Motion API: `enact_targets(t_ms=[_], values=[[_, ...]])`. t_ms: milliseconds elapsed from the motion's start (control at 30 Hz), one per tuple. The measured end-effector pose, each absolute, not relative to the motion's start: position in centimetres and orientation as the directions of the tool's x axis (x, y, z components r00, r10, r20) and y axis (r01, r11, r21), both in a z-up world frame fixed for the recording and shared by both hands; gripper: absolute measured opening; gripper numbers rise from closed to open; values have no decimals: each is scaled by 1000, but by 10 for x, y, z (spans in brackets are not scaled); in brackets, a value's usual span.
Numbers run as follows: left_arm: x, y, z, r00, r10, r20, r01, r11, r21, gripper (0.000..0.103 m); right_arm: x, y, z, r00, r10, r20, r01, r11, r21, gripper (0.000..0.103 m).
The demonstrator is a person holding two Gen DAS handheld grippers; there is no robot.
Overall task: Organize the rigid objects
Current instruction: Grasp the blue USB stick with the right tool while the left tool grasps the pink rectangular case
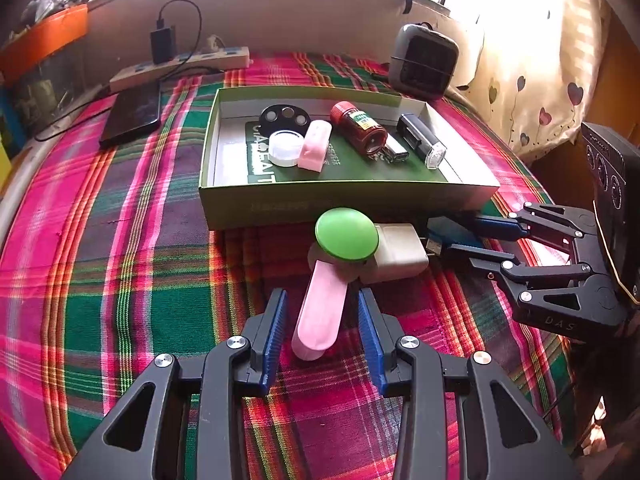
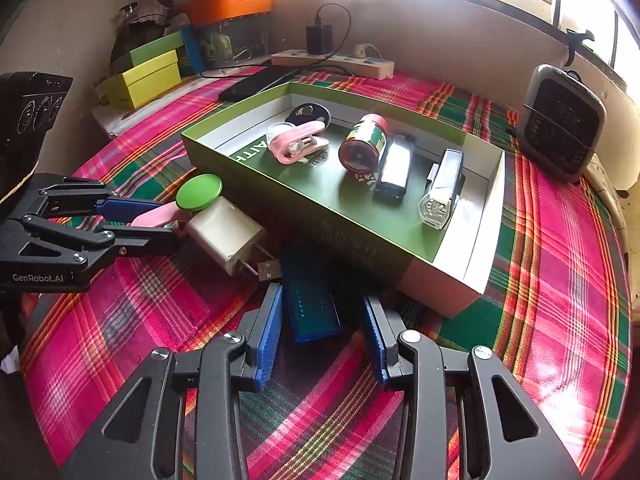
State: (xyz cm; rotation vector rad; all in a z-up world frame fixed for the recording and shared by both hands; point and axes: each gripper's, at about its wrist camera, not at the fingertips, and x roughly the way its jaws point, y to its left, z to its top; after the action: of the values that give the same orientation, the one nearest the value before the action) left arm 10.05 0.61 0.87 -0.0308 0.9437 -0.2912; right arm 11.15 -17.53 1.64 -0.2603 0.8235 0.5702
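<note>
- The cloth [image 1: 120, 240], a pink, green and red plaid, covers the whole surface.
- The box [image 1: 344, 200], green and shallow, sits open on the cloth just beyond both grippers.
- Inside the box, from one end to the other: a black disc [image 1: 285, 117] with holes, a white cap [image 1: 285, 148], a pink clip [image 1: 316, 146], a red bottle [image 1: 359, 127] on its side, a small silver-and-black piece [image 1: 394, 151] and a black torch [image 1: 423, 141] with a clear end.
- The heater [image 1: 424, 61], grey and dark-grilled, stands behind the box's far corner.
- The phone [image 1: 132, 117] lies flat beside the box, near a power strip [image 1: 180, 66].
- The left gripper [image 1: 322, 308] is partly open; its blue pads stand either side of the pink clip handle [image 1: 322, 312] without touching it.
- The green disc [image 1: 346, 233] sits at the far end of that handle, close against the box's near wall.
- The charger [image 1: 400, 252], white with prongs, lies touching the green disc.
- The right gripper [image 2: 320, 320] is partly open, with a clear gap at each side of the blue block [image 2: 310, 304], so nothing is clamped.
- The blue block lies flat on the cloth, just in front of the box.
- A USB plug [image 2: 269, 269] rests between the charger and the blue block.
</note>
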Motion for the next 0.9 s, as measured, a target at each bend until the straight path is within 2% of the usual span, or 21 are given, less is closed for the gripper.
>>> enact_targets(t_ms=[100, 200, 467, 900], values=[[103, 7, 9, 554, -251, -794, 225, 963, -147, 35, 111, -175, 17, 547, 370, -751, -567, 824, -7, 28], [103, 8, 8, 561, -245, -791, 217, 965, -145, 30, 110, -175, 17, 550, 366, -751, -561, 828, -8, 23], [101, 12, 7, 577, -221, -787, 204, 971, -123, 17, 107, -175, 16, 549, 369, -750, -558, 830, 1, 23], [101, 14, 9, 578, -224, -784, 194, 972, -134, 17, 101, -178, 16, 551, 369, -748, -539, 842, 18, 23]])
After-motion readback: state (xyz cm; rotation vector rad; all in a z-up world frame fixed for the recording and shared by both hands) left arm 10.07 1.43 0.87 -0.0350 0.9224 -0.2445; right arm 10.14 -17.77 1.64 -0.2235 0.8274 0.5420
